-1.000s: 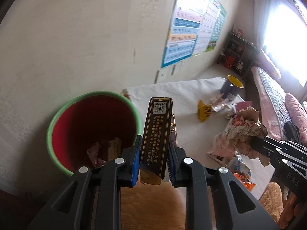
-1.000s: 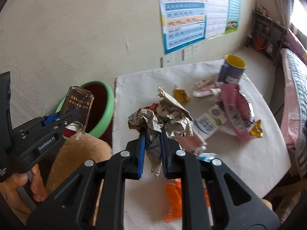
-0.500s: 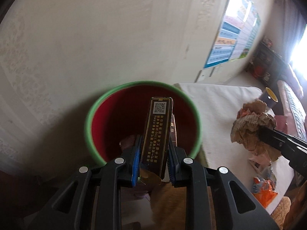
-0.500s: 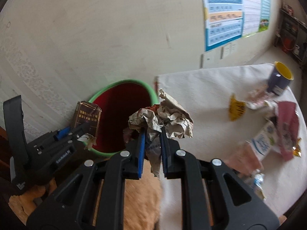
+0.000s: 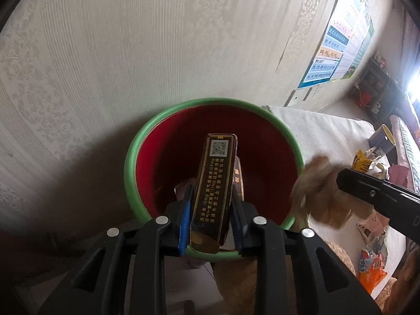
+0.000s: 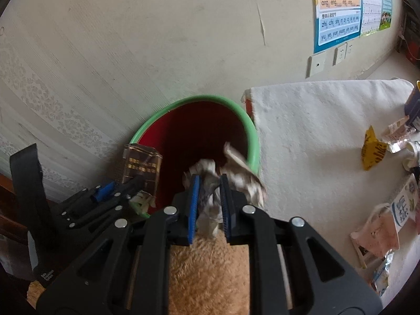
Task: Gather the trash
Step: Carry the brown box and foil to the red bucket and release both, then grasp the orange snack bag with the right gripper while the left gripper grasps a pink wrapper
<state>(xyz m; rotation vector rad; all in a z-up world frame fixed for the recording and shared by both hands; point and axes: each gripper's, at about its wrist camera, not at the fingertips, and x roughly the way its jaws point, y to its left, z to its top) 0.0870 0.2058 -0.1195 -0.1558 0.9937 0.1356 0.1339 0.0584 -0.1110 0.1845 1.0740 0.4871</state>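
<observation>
A red bin with a green rim [image 5: 131, 157] [image 6: 252, 136] stands on the floor against the wall, left of the table. My left gripper [image 5: 211, 197] [image 6: 131, 183] is over the bin's near edge. Its jaws are opening, but the pads still touch the dark brown cigarette box [image 5: 215, 178] [image 6: 143, 165] standing upright between them. My right gripper [image 6: 208, 181] [image 5: 341, 181] hangs above the bin's right rim, also opening. The crumpled paper wad [image 6: 241, 176] [image 5: 317, 191] is blurred and slipping loose between its pads.
A white-clothed table [image 6: 315, 131] on the right carries a yellow wrapper [image 6: 372, 152], a milk carton [image 6: 404, 204], a pink bag [image 6: 375, 233], a mug [image 5: 382, 139] and an orange wrapper [image 5: 372, 262]. A tan fuzzy cushion [image 6: 210, 275] lies under the grippers.
Both grippers swung left from over the table to above the bin and sank a little. The right jaws have widened and the paper wad has started to drop.
</observation>
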